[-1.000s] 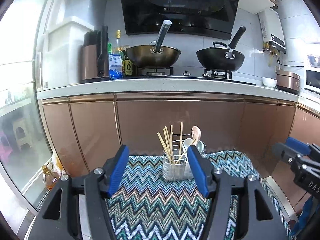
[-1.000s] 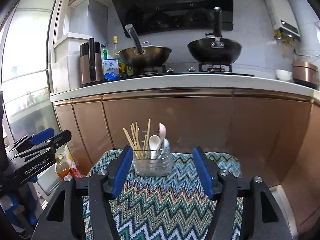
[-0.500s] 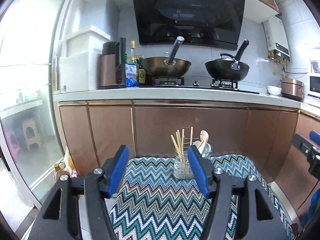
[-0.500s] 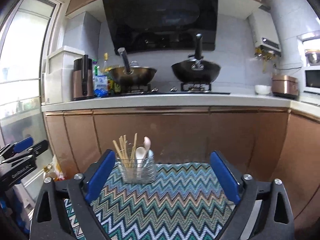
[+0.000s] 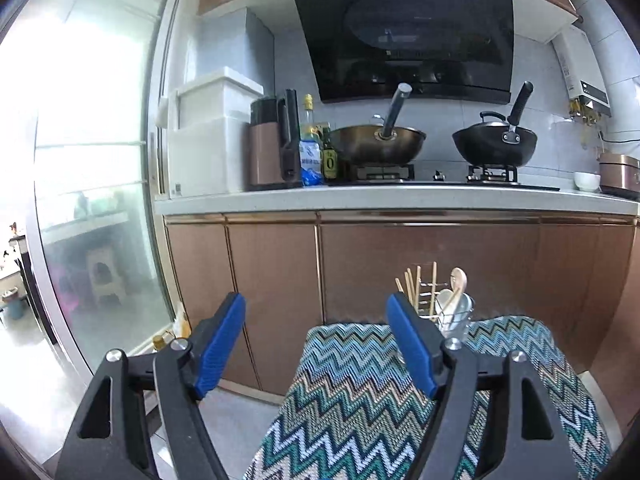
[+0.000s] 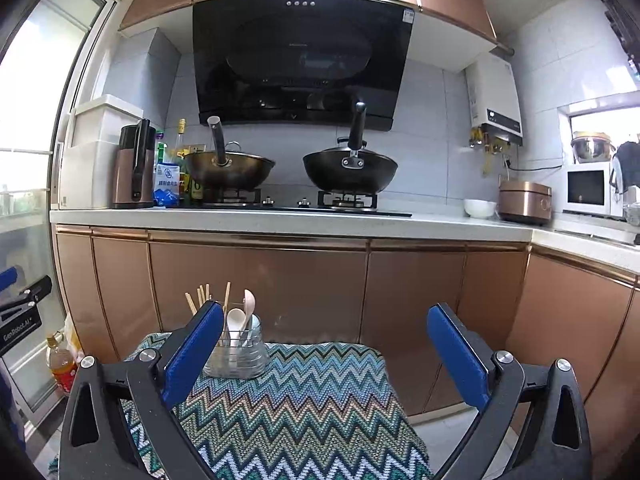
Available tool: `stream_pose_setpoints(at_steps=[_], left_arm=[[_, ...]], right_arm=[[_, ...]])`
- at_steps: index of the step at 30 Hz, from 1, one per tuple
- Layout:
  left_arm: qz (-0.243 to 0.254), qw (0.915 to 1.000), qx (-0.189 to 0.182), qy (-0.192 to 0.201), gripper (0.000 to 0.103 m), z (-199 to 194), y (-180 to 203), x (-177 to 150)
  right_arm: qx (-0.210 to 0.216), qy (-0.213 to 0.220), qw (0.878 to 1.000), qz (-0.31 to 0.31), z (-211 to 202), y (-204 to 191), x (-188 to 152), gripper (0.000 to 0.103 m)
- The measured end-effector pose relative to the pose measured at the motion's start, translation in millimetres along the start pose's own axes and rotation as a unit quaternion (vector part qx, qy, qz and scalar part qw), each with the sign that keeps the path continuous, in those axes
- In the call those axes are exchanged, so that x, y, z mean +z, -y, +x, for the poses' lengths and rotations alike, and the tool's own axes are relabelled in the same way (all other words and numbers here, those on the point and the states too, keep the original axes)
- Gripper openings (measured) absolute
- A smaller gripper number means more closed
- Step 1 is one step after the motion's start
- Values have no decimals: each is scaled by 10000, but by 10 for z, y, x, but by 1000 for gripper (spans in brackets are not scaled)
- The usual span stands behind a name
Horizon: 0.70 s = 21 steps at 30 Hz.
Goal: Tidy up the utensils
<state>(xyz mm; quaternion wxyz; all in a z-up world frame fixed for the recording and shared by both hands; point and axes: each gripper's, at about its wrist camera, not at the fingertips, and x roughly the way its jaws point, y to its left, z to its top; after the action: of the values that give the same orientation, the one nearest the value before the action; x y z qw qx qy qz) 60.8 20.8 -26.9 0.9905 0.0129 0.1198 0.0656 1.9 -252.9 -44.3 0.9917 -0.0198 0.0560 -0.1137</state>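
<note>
1. Copper cabinets (image 6: pixel 256 280) run under the stove, where two woks (image 6: pixel 230 170) sit.
2. The zigzag cloth (image 6: pixel 304 396) covers the desk in front of me.
3. My right claw (image 6: pixel 324 354) is spread wide, holding nothing.
4. My left claw (image 5: pixel 316 346) is also parted and holding nothing.
5. The clear holder (image 6: pixel 236 354) stands upright at the cloth's far edge, behind my right claw's left finger.
6. Chopsticks (image 6: pixel 200 298) and two spoons (image 6: pixel 237 322) stand inside it.
</note>
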Motion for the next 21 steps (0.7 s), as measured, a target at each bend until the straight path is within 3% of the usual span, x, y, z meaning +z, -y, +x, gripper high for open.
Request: stream_pose_setpoints(at_steps=[8, 21], left_arm=[[1, 9999, -90, 144, 76, -25, 16, 2], [-162, 9992, -358, 66, 76, -34, -106, 11]], right_arm=[[-191, 82, 9998, 70, -59, 133, 5, 102], [-225, 104, 9997, -21, -81, 100, 11, 102]])
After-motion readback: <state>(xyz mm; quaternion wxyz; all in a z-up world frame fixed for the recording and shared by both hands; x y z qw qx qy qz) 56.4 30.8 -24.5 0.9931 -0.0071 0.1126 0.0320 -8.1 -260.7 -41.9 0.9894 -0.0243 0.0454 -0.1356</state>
